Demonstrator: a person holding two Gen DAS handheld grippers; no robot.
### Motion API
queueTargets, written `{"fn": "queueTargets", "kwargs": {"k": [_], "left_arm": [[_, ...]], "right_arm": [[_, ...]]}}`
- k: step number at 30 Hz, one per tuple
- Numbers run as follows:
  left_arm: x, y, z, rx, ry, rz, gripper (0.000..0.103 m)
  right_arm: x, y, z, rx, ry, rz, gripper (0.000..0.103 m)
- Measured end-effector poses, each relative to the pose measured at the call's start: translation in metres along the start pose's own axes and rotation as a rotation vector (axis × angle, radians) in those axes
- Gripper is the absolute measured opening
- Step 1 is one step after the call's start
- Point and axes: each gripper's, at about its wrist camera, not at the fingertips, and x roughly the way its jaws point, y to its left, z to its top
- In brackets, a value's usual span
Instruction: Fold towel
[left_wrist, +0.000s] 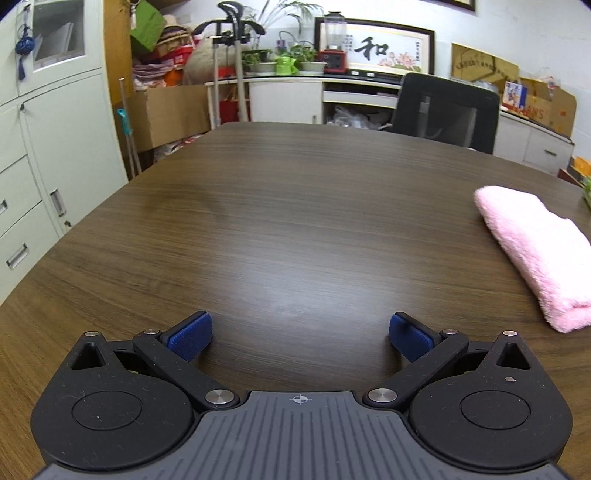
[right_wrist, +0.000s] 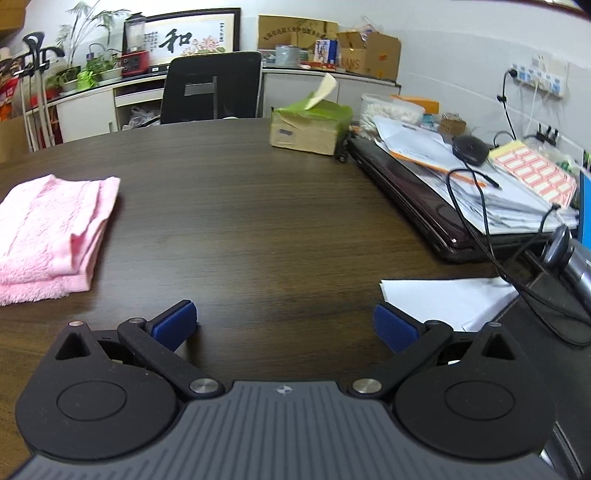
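I find both the left hand-held gripper (left_wrist: 300, 334) and right hand-held gripper (right_wrist: 284, 325) spread and empty; the folded pink towel (right_wrist: 51, 229) has uneven edges, so a careless pinch risks dragging its layers apart.

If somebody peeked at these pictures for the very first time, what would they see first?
Probably the fluffy pink towel, already folded, lying on the dark wooden table between the two grippers. Next, the left gripper and right gripper, both open with nothing in them. Then the messy pile of papers on the table's right side.
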Motion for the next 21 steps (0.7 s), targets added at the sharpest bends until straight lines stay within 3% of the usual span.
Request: {"fn": "queueTargets", "kwargs": {"k": [21], "left_arm": [[0.005, 0.014, 0.003, 0.012, 0.000, -0.011, 0.103]], "right_arm": [[0.003, -0.008, 0.001, 0.017, 0.004, 0.015, 0.103]]}}
